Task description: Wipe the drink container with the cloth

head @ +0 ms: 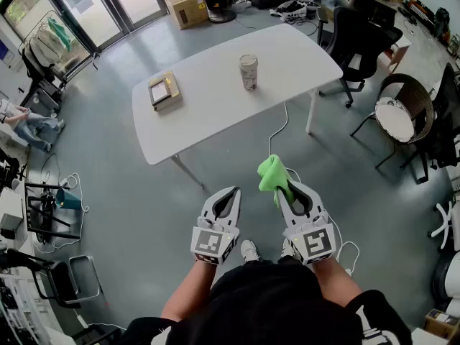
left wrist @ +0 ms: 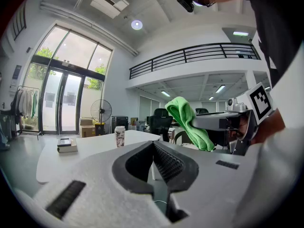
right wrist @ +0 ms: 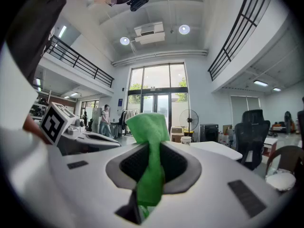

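Right tool (head: 282, 190) clamped on a crumpled green cloth (head: 272, 172), left tool (head: 232, 192) closed and empty: wiping not yet begun, the pale patterned drink container (head: 249, 72) well away on the far white worktop (head: 208, 103), calling for an approach.

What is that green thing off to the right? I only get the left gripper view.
Observer: A green cloth. The right gripper view shows it running down between the jaws of the right gripper, which are shut on it.
Operator: Are we at the table with the cup?
Observer: No. In the head view the left gripper and the right one hang over the floor, short of the table. The cup stands upright toward its far right side.
Operator: Anyone else around?
Observer: Yes, the right gripper view shows a person standing left of the glass doors.
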